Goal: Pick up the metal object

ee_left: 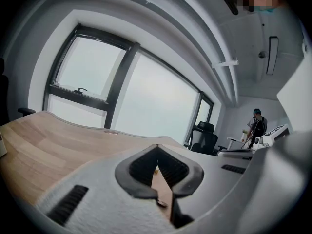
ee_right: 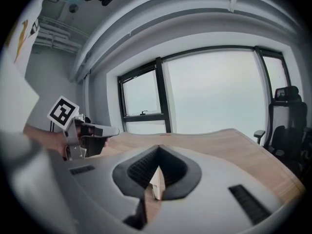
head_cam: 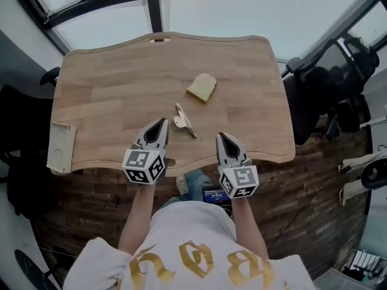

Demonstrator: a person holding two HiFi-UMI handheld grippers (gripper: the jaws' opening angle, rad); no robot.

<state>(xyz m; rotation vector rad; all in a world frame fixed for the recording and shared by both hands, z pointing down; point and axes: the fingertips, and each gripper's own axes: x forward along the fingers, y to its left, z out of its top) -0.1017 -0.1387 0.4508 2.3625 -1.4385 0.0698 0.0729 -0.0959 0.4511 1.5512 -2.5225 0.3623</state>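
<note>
Task barely begun: nothing gripped, nothing lifted.

- Pale box (head_cam: 61,147) sits at left edge of table (head_cam: 109,89); not your concern.
- Your left gripper (head_cam: 161,124): jaws closed tip to tip, empty, near front edge.
- Metal object (head_cam: 183,121) lies flat on wood, just right of left gripper's tips, touching neither gripper.
- Pale wedge block (head_cam: 202,87) lies beyond it, untouched.
- Your right gripper (head_cam: 222,138): jaws together, holding nothing, near front edge.

Left for you, by my reading: open one gripper, straddle metal object, close, lift.
</note>
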